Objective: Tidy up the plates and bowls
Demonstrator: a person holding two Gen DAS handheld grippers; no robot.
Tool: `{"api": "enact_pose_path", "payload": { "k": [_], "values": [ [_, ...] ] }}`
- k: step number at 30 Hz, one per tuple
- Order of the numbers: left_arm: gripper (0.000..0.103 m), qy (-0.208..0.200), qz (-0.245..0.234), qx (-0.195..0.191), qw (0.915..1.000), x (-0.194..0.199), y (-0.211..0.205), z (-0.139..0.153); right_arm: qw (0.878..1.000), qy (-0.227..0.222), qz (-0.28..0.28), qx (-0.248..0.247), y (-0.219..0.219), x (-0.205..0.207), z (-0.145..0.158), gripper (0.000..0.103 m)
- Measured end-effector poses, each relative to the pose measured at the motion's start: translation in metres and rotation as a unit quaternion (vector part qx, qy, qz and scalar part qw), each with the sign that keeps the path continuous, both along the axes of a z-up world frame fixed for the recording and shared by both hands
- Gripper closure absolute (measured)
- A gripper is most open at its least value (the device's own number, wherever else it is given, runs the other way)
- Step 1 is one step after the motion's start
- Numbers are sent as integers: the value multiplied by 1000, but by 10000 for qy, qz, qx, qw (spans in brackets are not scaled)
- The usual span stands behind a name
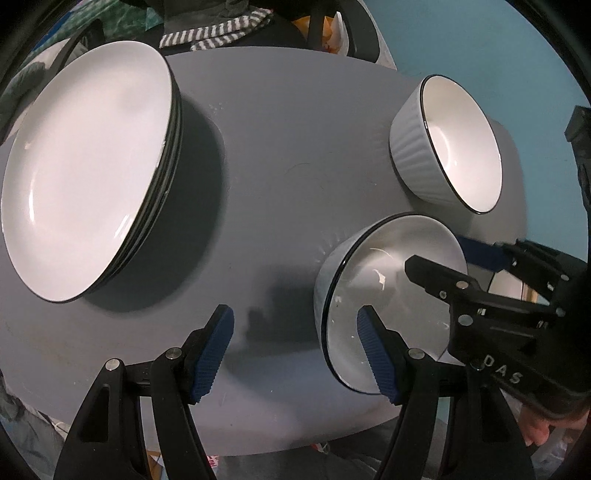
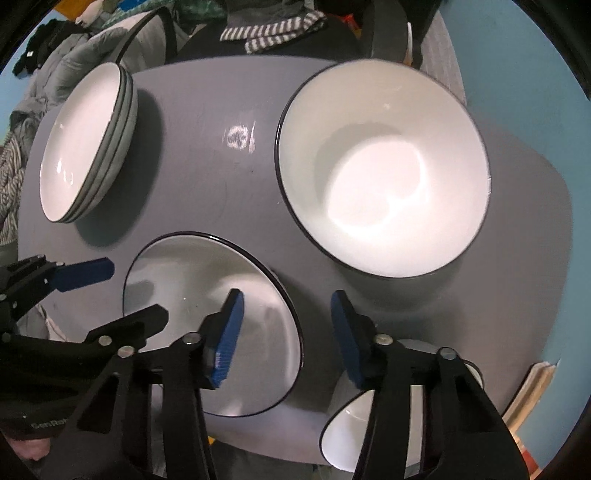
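Note:
A white bowl with a dark rim (image 1: 369,266) (image 2: 192,280) sits near the front edge of the grey table (image 1: 277,147). My left gripper (image 1: 297,352) is open and straddles the bowl's left rim, with one pad inside the bowl and one outside. My right gripper (image 2: 286,339) is open and straddles the opposite rim, its pads clear of the rim. A stack of white plates (image 1: 85,166) (image 2: 85,144) stands at the back left. A ribbed white bowl (image 1: 447,144) (image 2: 384,173) stands at the back right.
Another white bowl (image 2: 351,435) shows at the table's near right corner, partly hidden behind my right finger. A chair with a striped cloth (image 2: 273,33) stands behind the table. Blue floor (image 1: 480,44) surrounds the table. Clutter and clothes (image 2: 55,48) lie at the back left.

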State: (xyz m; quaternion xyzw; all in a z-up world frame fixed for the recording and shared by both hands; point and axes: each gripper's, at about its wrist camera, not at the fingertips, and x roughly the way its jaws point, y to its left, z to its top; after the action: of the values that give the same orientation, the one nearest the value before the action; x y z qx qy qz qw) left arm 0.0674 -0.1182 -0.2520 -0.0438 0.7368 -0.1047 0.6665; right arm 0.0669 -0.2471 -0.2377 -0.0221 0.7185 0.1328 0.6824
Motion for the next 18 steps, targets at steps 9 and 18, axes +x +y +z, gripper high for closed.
{"api": "enact_pose_path", "payload": {
  "k": [9, 18],
  "values": [
    [57, 211, 119, 0, 9997, -1, -8, -12, 9997, 200, -109, 50, -3, -7, -9, 87],
    [72, 390, 67, -146, 9991, -10, -11, -17, 9983, 398, -395, 133, -21, -8, -13, 92]
  ]
}}
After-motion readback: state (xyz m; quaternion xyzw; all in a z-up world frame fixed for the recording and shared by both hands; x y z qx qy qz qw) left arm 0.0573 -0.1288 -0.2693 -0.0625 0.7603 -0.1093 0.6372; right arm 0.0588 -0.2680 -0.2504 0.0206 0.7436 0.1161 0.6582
